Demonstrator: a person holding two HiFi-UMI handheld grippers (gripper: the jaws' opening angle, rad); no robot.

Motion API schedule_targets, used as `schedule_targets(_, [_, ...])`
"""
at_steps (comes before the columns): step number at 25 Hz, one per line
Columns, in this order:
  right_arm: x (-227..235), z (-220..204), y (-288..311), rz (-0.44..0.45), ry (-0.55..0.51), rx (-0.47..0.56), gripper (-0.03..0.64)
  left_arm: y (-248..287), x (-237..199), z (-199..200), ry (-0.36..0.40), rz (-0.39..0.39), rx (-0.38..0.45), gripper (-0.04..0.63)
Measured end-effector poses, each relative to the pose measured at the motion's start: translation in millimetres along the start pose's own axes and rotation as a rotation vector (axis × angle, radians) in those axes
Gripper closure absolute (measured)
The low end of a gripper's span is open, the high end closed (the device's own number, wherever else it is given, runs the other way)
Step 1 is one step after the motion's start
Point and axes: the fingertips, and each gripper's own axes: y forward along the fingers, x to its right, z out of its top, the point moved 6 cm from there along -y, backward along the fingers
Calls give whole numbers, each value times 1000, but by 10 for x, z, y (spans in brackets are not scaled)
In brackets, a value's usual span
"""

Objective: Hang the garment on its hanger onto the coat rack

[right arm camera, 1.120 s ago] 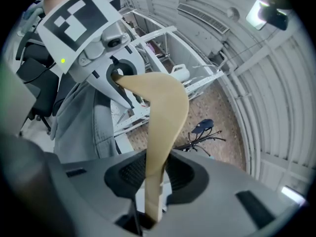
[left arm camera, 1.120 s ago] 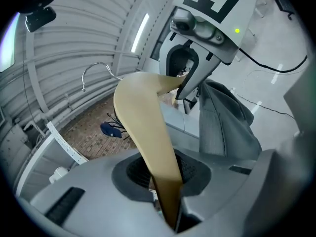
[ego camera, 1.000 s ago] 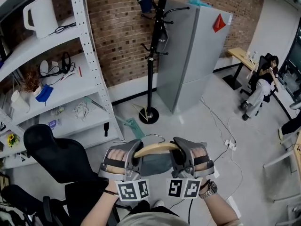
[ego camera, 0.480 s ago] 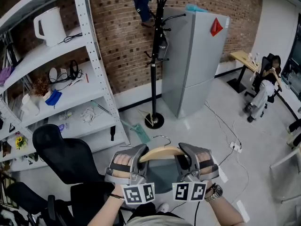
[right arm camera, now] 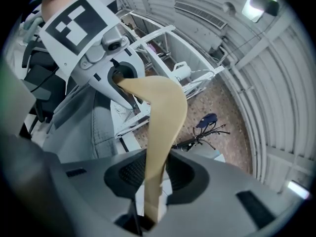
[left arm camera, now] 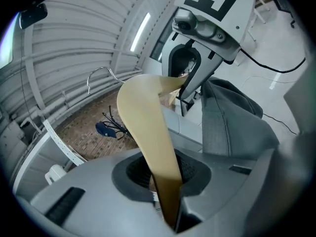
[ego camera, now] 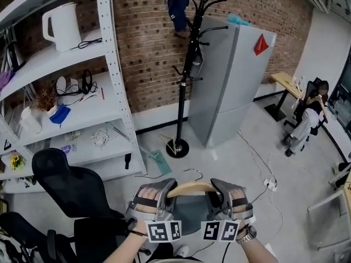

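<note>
A curved wooden hanger (ego camera: 192,188) with a metal hook (ego camera: 193,172) carries a grey garment (ego camera: 191,212) that hangs below it. My left gripper (ego camera: 167,195) is shut on the hanger's left end (left arm camera: 148,132). My right gripper (ego camera: 215,194) is shut on its right end (right arm camera: 160,132). The grey garment (left arm camera: 227,122) drapes beside the jaws in the left gripper view. The black coat rack (ego camera: 186,75) stands ahead by the brick wall, with a dark blue cap (ego camera: 178,7) on an upper arm. The coat rack (right arm camera: 202,132) shows small beyond the hanger in the right gripper view.
A white shelf unit (ego camera: 112,86) with a kettle (ego camera: 63,23) and clutter stands at left. A grey fridge (ego camera: 233,81) is right of the rack. Black office chairs (ego camera: 71,185) sit at lower left. Cables (ego camera: 258,152) cross the floor. A seated person (ego camera: 304,116) is at far right.
The view has tilted up, so the rack's top and cap now show. Both grippers with the hanger sit lower in the picture and a little to the right; the grips are unchanged.
</note>
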Motion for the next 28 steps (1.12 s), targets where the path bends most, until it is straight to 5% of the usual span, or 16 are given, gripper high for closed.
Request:
schedule_targets(20, [221, 229, 965, -62, 6, -64, 511, 759, -530, -504, 51, 17, 75, 529])
schedule_targets(28, [288, 118, 1311, -34, 22, -52, 511, 1084, -582, -588, 28, 17, 37, 529])
